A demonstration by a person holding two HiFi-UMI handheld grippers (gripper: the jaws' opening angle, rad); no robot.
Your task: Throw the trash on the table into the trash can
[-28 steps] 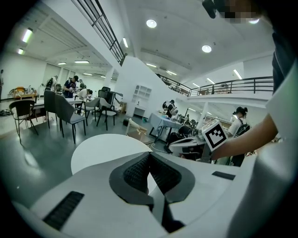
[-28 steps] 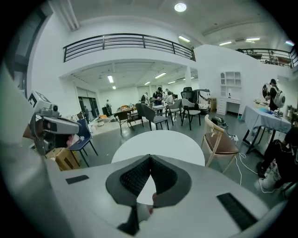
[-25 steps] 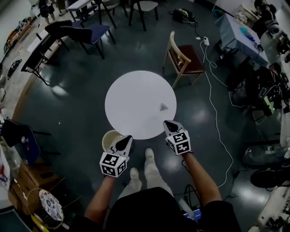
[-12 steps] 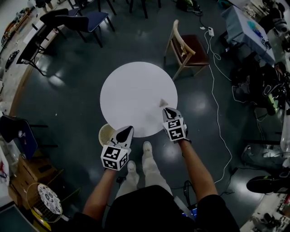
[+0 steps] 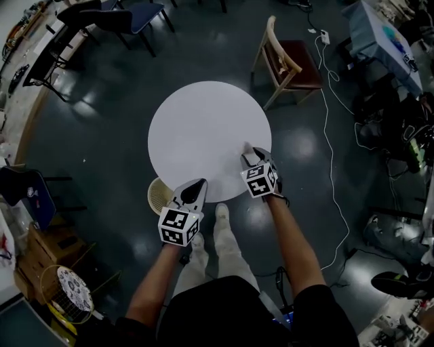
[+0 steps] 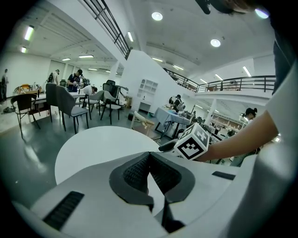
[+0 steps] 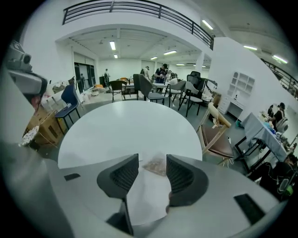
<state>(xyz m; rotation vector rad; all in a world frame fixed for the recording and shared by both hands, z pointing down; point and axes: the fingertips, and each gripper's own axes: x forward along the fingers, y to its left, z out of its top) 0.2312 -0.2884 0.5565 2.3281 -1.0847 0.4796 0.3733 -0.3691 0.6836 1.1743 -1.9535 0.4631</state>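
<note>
Right tongs [image 7: 152,167] just opened wide, trash [image 7: 156,166] loose between, near worktop [image 5: 203,129] edge; left tongs [image 6: 149,162] closed, empty (trash can [image 5: 158,196] under worktop rim); chair [image 5: 288,61] beyond.

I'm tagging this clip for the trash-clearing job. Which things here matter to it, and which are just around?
Job: small clear wrapper lying on the round table; right tongs, which have just been opening, wrapper between them, ungripped; trash can at the table's near edge; left tongs, shut, empty.
Around: wooden chair; white cable on the floor; blue chair.
</note>
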